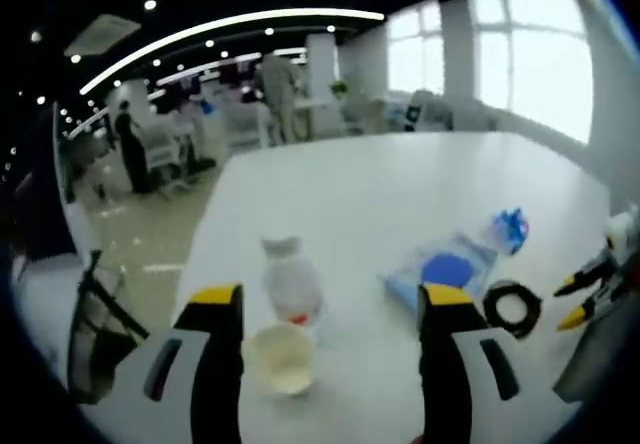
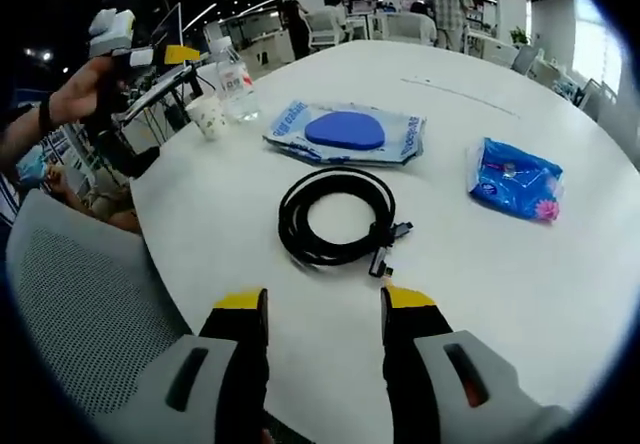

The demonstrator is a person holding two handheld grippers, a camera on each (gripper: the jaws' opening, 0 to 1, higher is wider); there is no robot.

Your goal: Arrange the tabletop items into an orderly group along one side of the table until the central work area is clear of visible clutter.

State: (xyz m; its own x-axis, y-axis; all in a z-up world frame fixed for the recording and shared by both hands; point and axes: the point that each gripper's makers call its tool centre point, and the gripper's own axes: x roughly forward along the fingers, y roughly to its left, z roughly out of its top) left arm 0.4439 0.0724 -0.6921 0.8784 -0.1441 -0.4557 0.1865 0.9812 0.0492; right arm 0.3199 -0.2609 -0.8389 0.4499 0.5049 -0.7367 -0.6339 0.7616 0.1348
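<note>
The white round table [image 2: 520,294] carries several items. In the left gripper view, my left gripper [image 1: 330,299] is open above the near edge, with a paper cup [image 1: 280,356] and a clear water bottle [image 1: 293,282] standing between its jaws, untouched. Farther right lie a flat pack with a blue disc [image 1: 445,267], a small blue packet [image 1: 508,230] and a black cable coil [image 1: 512,307]. My right gripper [image 2: 324,304] is open just short of the cable coil [image 2: 335,214]. Beyond it are the flat pack [image 2: 345,132], blue packet [image 2: 515,179], cup [image 2: 208,116] and bottle [image 2: 235,84].
A grey mesh chair [image 2: 70,304] stands at the table's near edge by the right gripper. A dark chair [image 1: 100,334] stands beside the table near the left gripper. A hand [image 2: 75,94] holds the left gripper. People and desks stand far behind.
</note>
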